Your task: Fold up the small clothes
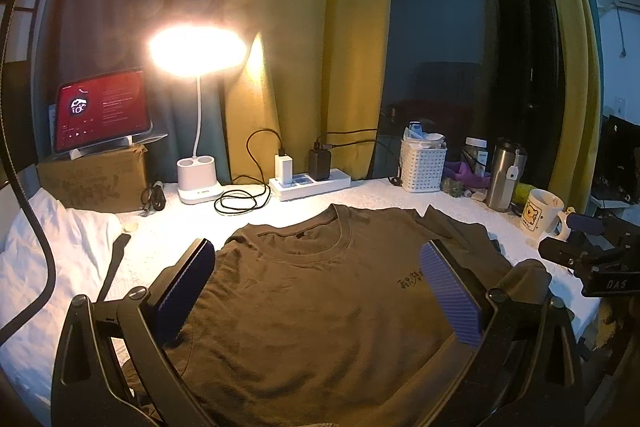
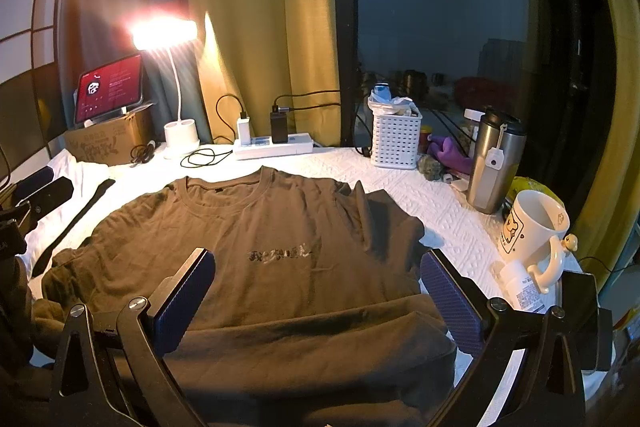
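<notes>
A brown T-shirt (image 1: 304, 303) lies face up on the white table cover, collar toward the lamp, with small printed text on the chest. In the right wrist view the T-shirt (image 2: 256, 227) has its bottom hem folded up toward the chest. My left gripper (image 1: 316, 287) is open above the shirt's left half, nothing between its blue pads. My right gripper (image 2: 316, 291) is open above the shirt's lower right part, empty. The right gripper's body shows at the right edge of the left wrist view (image 1: 588, 255); the left one at the left edge of the right wrist view (image 2: 36, 195).
At the back stand a lit desk lamp (image 1: 198, 183), a power strip (image 1: 310, 181) with chargers and cables, a tablet (image 1: 102, 111) on a cardboard box, a white basket (image 2: 396, 139), a steel tumbler (image 2: 494, 163) and a mug (image 2: 532, 227). White cloth (image 1: 60, 255) lies left.
</notes>
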Demonstrator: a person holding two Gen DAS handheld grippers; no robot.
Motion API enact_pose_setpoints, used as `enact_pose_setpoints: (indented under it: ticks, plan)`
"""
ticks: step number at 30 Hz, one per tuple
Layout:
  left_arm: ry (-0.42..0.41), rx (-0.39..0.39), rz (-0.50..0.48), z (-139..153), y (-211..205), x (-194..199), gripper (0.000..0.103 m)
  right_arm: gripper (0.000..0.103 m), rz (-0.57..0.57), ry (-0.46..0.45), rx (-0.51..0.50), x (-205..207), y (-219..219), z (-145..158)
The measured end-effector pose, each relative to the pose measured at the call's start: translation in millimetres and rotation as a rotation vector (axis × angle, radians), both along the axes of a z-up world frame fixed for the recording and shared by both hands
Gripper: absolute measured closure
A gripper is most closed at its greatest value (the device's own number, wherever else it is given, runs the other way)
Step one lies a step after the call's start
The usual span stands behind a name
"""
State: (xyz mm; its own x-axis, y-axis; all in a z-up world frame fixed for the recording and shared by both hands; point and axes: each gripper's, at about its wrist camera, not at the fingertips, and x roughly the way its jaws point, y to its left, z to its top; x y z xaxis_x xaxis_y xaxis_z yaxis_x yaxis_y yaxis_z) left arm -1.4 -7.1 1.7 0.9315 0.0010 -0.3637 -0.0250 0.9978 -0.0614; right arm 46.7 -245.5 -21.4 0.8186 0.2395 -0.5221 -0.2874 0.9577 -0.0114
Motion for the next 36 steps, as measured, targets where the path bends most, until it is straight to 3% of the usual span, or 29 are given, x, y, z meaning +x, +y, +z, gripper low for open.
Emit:
enact_pose_setpoints:
  ticks: [36]
  plan:
    - [-0.008, 0.006, 0.002, -3.2, 1.9, -6.4, 0.002, 0.0, 0.019, 0.002, -0.017, -0.5, 12.8, 1.6]
